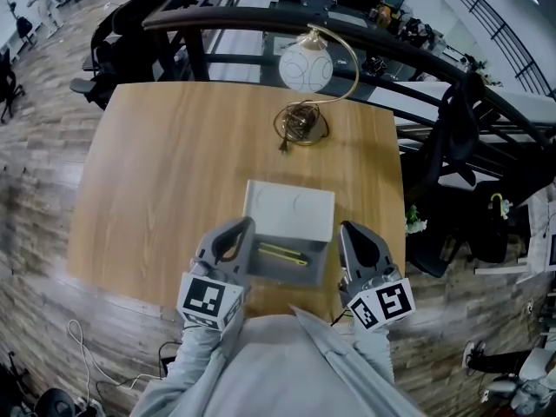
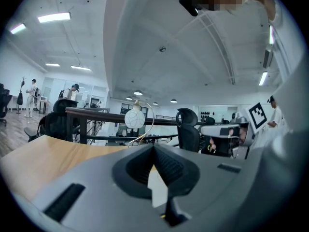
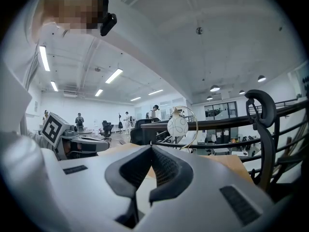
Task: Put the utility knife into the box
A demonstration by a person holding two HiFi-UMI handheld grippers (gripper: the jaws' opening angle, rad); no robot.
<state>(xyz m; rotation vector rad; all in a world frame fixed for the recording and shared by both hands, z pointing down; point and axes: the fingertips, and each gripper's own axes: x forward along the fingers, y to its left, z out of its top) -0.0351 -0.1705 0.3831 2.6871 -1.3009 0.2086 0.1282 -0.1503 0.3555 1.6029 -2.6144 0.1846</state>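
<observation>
1. Both grippers sit at the near edge of the wooden table (image 1: 165, 163), 1 on each side of the grey box (image 1: 285, 275). The left gripper (image 1: 245, 226) is just beside the box's left wall and the right gripper (image 1: 346, 230) just beside its right wall. From my head view I cannot tell whether either 1 actually touches the box.
2. On my left gripper view, the 2 jaws are closed together. Their ribbed pads (image 2: 169, 166) meet at the tips with nothing between them.
3. On my right gripper view it reads the same: jaws fully closed, pads (image 3: 166, 166) meeting at the tips, nothing held.
4. Inside the box lies the utility knife (image 1: 282, 254), a slim yellow-green shape slanted across the floor, clear of both grippers. It is too small here for me to make out the blade.
5. Open and folded back, the box's lid (image 1: 289, 208) lies flat on the table on the far side.
6. Further back on the table stands a globe lamp (image 1: 304, 66) on a curved brass arm, with a cable (image 1: 300, 124) coiled at its base.
7. Beyond the table's far edge runs a dark railing (image 1: 261, 20).
</observation>
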